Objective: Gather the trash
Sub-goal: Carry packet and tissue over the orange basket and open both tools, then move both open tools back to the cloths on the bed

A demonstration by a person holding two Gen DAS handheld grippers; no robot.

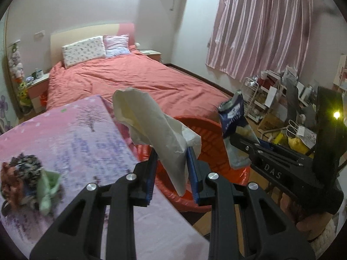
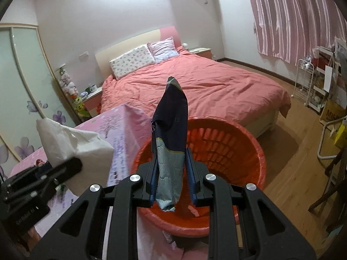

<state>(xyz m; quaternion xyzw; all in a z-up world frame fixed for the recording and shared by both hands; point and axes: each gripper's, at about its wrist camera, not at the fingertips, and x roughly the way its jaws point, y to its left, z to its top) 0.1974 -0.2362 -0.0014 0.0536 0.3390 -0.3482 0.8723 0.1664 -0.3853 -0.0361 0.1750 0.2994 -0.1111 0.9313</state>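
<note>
My left gripper [image 1: 171, 158] is shut on a crumpled white tissue [image 1: 149, 117] and holds it above the table edge, beside the red basket [image 1: 216, 138]. My right gripper [image 2: 171, 169] is shut on a dark blue and pale green snack wrapper [image 2: 171, 130], held upright over the red basket [image 2: 245, 149]. The wrapper also shows in the left wrist view [image 1: 233, 117], with the right gripper [image 1: 247, 140] to the right. The tissue [image 2: 71, 143] and the left gripper body show at left in the right wrist view. More crumpled trash [image 1: 28, 179] lies on the pink table [image 1: 86, 130].
A bed with a red cover [image 2: 195, 86] stands behind the basket. A cluttered rack and shelves [image 1: 271, 99] stand under the pink curtain [image 1: 260, 26] at the right. Wooden floor [image 2: 292, 173] lies to the right of the basket. A wardrobe [image 2: 19, 75] stands at the left.
</note>
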